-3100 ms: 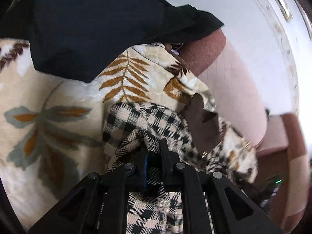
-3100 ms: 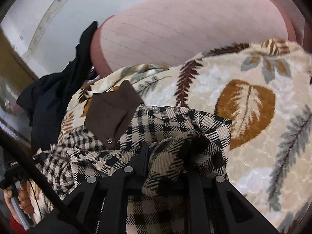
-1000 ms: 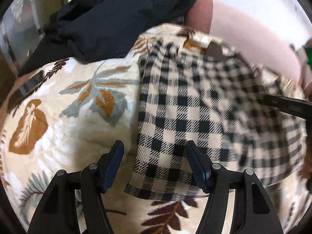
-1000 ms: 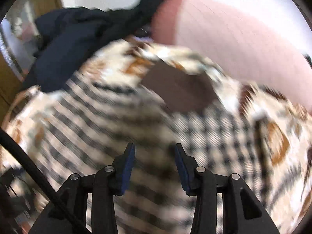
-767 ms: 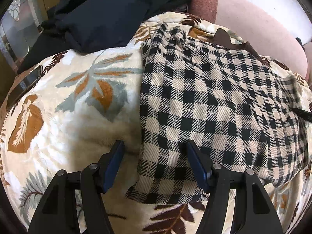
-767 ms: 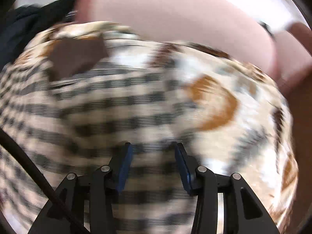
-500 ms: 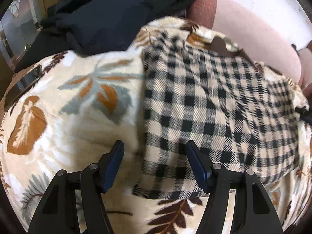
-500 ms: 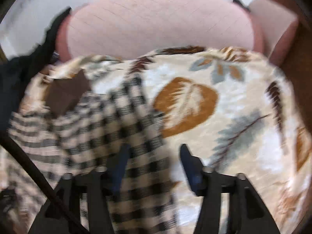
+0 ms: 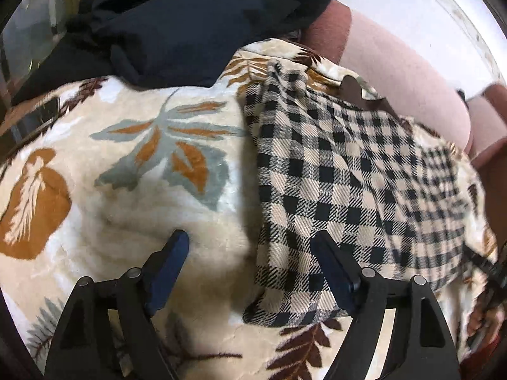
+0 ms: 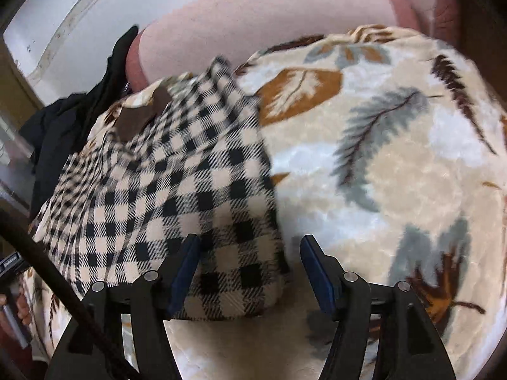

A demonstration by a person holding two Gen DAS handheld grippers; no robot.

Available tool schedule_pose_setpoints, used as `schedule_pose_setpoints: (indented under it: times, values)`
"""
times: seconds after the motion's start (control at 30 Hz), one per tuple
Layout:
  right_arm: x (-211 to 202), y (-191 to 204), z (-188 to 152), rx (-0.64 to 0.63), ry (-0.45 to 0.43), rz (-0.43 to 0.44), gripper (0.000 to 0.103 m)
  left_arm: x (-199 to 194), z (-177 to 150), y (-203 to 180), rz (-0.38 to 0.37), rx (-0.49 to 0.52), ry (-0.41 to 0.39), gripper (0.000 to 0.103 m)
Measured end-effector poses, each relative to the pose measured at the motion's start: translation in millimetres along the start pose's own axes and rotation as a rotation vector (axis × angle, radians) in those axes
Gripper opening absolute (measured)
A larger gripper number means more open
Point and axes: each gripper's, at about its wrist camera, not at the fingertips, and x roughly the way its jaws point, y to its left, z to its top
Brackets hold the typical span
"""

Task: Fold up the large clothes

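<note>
A black-and-cream checked garment (image 9: 342,183) lies folded flat on a leaf-patterned cream blanket (image 9: 126,196), its brown collar (image 9: 351,91) at the far end. My left gripper (image 9: 250,247) is open and empty, its jaws straddling the garment's near left corner. In the right wrist view the same garment (image 10: 177,196) lies left of centre on the blanket (image 10: 396,174). My right gripper (image 10: 248,253) is open and empty over the garment's near right corner.
A dark navy garment pile (image 9: 177,25) lies at the far left of the blanket. A pink sofa back (image 9: 402,79) runs behind, also in the right wrist view (image 10: 269,15). A dark phone-like object (image 9: 35,120) lies at the left edge.
Both grippers held bunched checked fabric three seconds ago; they have let go and opened, and the garment now lies spread flat. The right gripper has swung to the garment's right corner.
</note>
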Motion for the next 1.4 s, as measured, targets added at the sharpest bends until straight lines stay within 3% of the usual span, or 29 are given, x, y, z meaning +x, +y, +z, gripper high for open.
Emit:
schedule_pose_setpoints:
  times: [0.07, 0.13, 0.17, 0.2, 0.3, 0.4, 0.5, 0.6, 0.67, 0.77, 0.9, 0.97, 1.03, 1.07, 1.13, 1.2, 1.4]
  values:
    - [0.8, 5.7, 2.3, -0.013, -0.013, 0.010, 0.068, 4.3, -2.4, -8.6, 0.044, 0.037, 0.000, 0.079]
    - [6.0, 8.6, 3.3, -0.022, 0.002, 0.012, 0.034, 8.9, -6.6, -18.2, 0.086, 0.083, 0.028, 0.049]
    - [8.1, 9.2, 2.5, -0.026, 0.008, 0.008, 0.029, 11.7, -7.4, -24.2, -0.003, 0.096, 0.063, 0.008]
    - [8.8, 9.4, 2.5, -0.031, 0.009, 0.008, 0.020, 9.2, -8.9, -27.3, -0.022, 0.091, 0.074, 0.006]
    - [1.4, 9.7, 6.2, -0.022, 0.006, 0.007, 0.013, -8.2, -7.4, -37.4, 0.032, 0.132, 0.024, 0.006]
    - [-13.1, 6.4, 7.6, -0.027, -0.012, -0.017, 0.009, -27.4, -4.1, -25.2, 0.003, 0.092, -0.001, 0.005]
    - [-16.7, -5.8, 1.5, -0.014, 0.015, -0.031, 0.008, -28.2, -6.1, -4.9, -0.018, 0.056, 0.038, 0.005]
    - [-3.7, -14.0, -3.8, 0.009, 0.067, -0.057, 0.006, -20.2, -17.1, 0.0, 0.009, 0.068, 0.077, 0.005]
    - [-1.9, -20.5, -2.5, 0.053, 0.078, -0.024, 0.007, -21.7, -20.6, -0.3, 0.006, 0.085, 0.074, 0.005]
    - [-14.6, -39.6, 1.8, 0.159, 0.041, 0.070, 0.014, -34.2, -18.2, 3.5, -0.021, 0.108, 0.076, 0.012]
    - [-43.8, -44.2, 8.9, 0.173, -0.076, 0.062, 0.020, -62.7, -5.5, 17.3, -0.014, 0.066, -0.009, 0.021]
    - [-50.6, -34.8, 14.6, 0.129, -0.128, 0.048, 0.035, -67.1, 5.9, 22.2, -0.009, 0.023, -0.049, 0.030]
    - [-49.1, -23.6, 25.4, 0.088, -0.170, 0.002, 0.056, -62.4, 22.6, 17.1, -0.005, 0.009, -0.081, 0.037]
    - [-45.9, -17.9, 32.9, 0.067, -0.183, -0.017, 0.058, -57.0, 33.1, 11.3, -0.008, 0.013, -0.094, 0.038]
    - [-32.2, -6.7, 55.9, 0.026, -0.178, -0.038, 0.062, -47.3, 49.1, 2.3, -0.025, 0.013, -0.119, 0.040]
    - [-15.5, 1.0, 77.7, -0.002, -0.162, -0.051, 0.065, -28.4, 66.2, -4.4, -0.040, -0.007, -0.131, 0.053]
    - [50.2, 23.8, 131.9, -0.080, -0.031, -0.104, 0.072, 31.8, 95.2, -15.4, -0.104, -0.015, -0.061, 0.056]
